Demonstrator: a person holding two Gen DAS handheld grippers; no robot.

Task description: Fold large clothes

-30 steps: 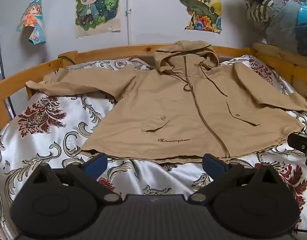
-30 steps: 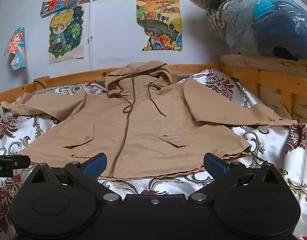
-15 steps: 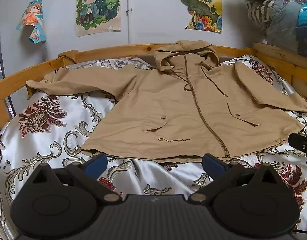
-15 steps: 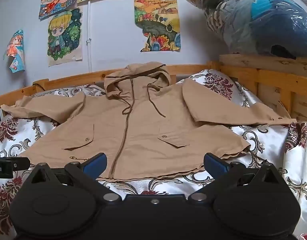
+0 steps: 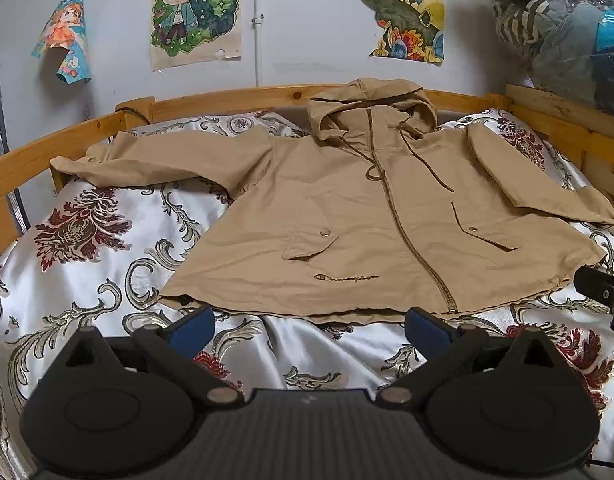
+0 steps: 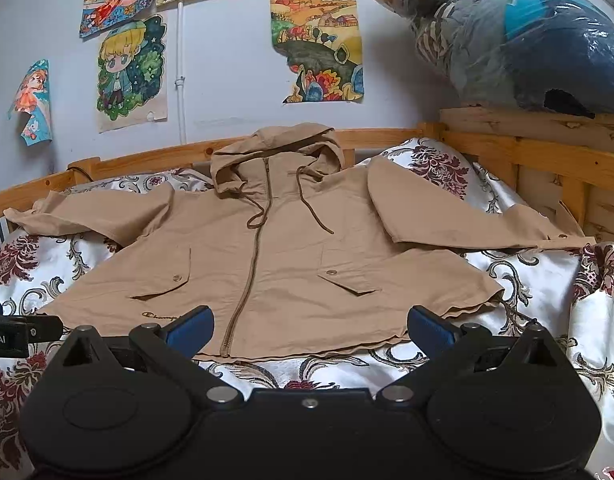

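closest to where i stand, at the foot of the bed, the left gripper (image 5: 309, 326) hangs low over the patterned satin bedspread (image 5: 107, 280), its blue-padded jaws spread wide with nothing between them. the right gripper (image 6: 310, 326) sits beside it, jaws just as wide and just as empty; its dark body pokes into the left wrist view at the right edge. against a second ago almost nothing has moved. the views have drifted only a touch, and neither tool has closed or reached the cloth. i read that as a pause before the first grasp, so the folding has not begun.

just past the fingertips lies the tan hooded jacket (image 5: 371, 216), front up, zipped, spread flat across the bed. its hem (image 6: 307, 354) is the nearest edge, slightly rippled, just beyond both sets of jaws. two flap pockets sit either side of the zip, and a small stitched logo (image 5: 346, 278) runs near the hem.

further out, the sleeves spread to either side: the left sleeve (image 5: 155, 160) runs towards the wooden bed frame (image 5: 35, 156), the right sleeve (image 6: 467, 220) angles down towards the far rail. the hood (image 6: 277, 156) rests at the headboard with its drawcords trailing down the chest.

beyond that, cartoon posters (image 5: 195, 8) hang on the wall and a plastic-wrapped bundle (image 6: 519, 36) sits on the frame at the right.

my guess is a sleeve or a hem corner comes first.
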